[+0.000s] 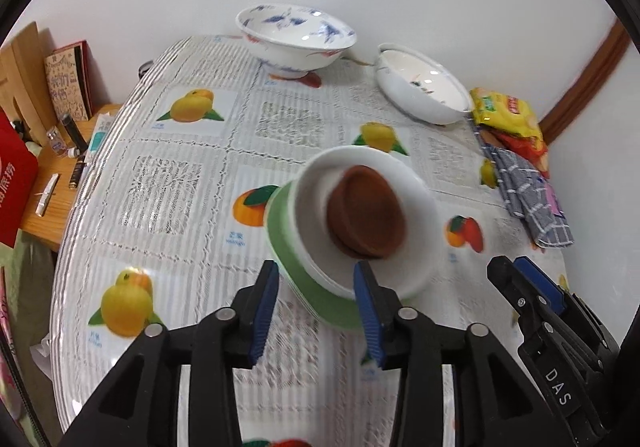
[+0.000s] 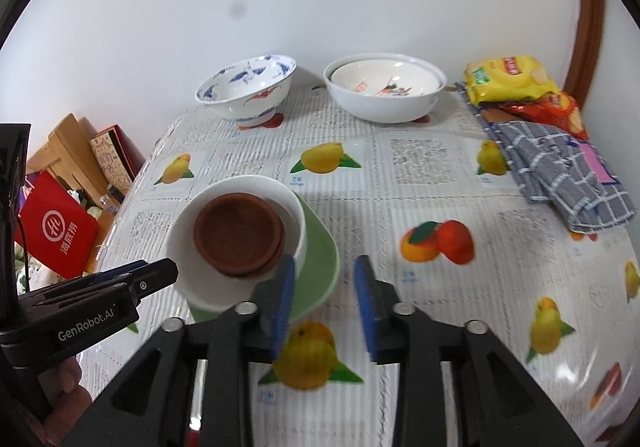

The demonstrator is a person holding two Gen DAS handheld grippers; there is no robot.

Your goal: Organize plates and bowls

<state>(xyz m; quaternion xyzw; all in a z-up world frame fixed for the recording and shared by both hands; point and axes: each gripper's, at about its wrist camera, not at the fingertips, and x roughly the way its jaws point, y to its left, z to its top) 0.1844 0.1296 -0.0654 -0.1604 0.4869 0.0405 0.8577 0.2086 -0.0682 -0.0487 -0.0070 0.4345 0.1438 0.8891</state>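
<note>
The stack sat near the middle of the surface (image 2: 460,175), which wore a fruit-print cloth: a green plate (image 2: 320,267) at the bottom, a white bowl (image 2: 188,247) on it, and brown saucers (image 2: 238,233) nested inside the bowl. In the left wrist view the same green plate (image 1: 288,247), white bowl (image 1: 416,203) and saucers (image 1: 366,209) looked tilted and blurred.

The left gripper (image 1: 316,301) was angled down at the stack's near edge, its blue-padded fingers (image 1: 266,301) parted to a moderate gap. The stack's near rim lay between them, but whether either pad touched it could not be told. In the right wrist view the left gripper (image 2: 168,267) came in low from the left, tips just beside the white bowl's wall, a hand (image 2: 60,387) holding its handle.

The right gripper (image 2: 324,301) pointed forward and down over the surface, its fingers (image 2: 364,299) apart with only cloth between them. Its left finger overlapped the plate's near edge in view; contact could not be judged. In the left wrist view the right gripper (image 1: 516,267) entered from the lower right, near the stack but apart from it.

At the back by the wall stood a blue-patterned bowl (image 2: 248,91) and, to its right, white bowls (image 2: 384,91) nested together. Snack bags (image 2: 512,79) and a checked cloth (image 2: 560,175) lay at the right edge. A red bag (image 2: 56,231) stood off the surface to the left.
</note>
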